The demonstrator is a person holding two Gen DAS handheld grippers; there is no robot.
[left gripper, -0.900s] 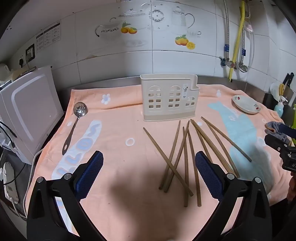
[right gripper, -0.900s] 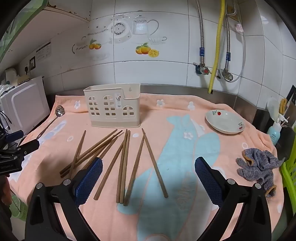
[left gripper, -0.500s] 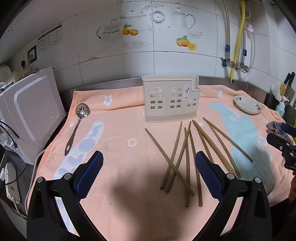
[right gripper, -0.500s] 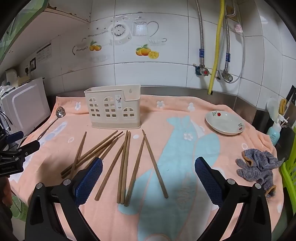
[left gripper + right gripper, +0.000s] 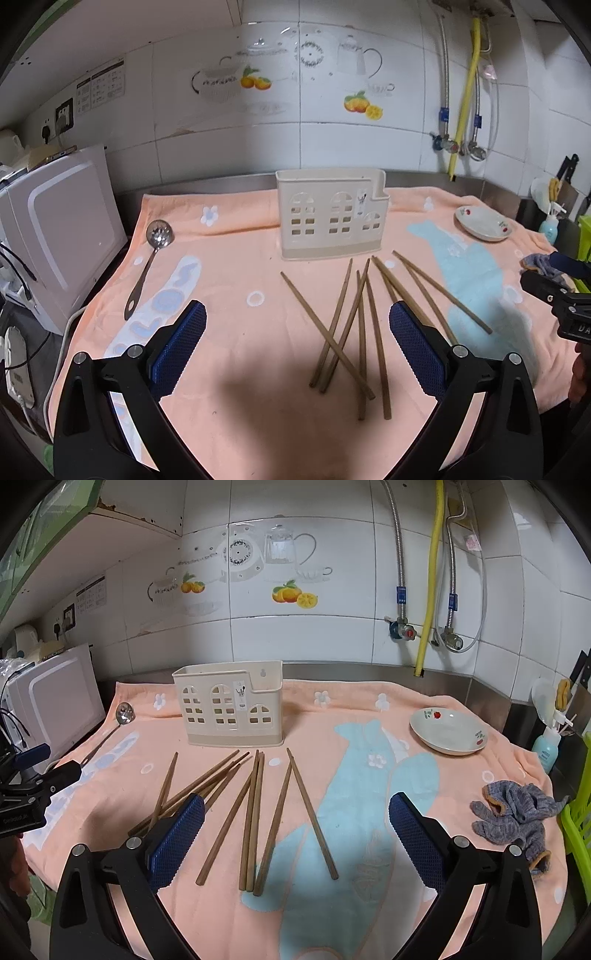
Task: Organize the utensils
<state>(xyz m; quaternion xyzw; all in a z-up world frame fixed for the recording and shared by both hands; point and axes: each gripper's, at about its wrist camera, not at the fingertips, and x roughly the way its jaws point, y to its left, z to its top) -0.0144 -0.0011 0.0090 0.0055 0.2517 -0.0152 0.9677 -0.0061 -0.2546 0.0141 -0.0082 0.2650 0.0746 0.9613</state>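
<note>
Several brown wooden chopsticks lie scattered on the peach towel in front of a cream plastic utensil holder. They show in the right wrist view too: the chopsticks and the holder. A metal slotted spoon lies on the towel's left side; it also shows in the right wrist view. My left gripper is open and empty, above the towel's near edge. My right gripper is open and empty, over the chopsticks' near ends.
A white dish sits on the towel at the right. A grey knit glove lies near the right edge. A white appliance stands at the left. Pipes and valves run along the tiled back wall.
Both grippers have drawn back and risen slightly; the holder and chopsticks sit a little lower in both views. Both stay open. Nothing on the towel has moved.
</note>
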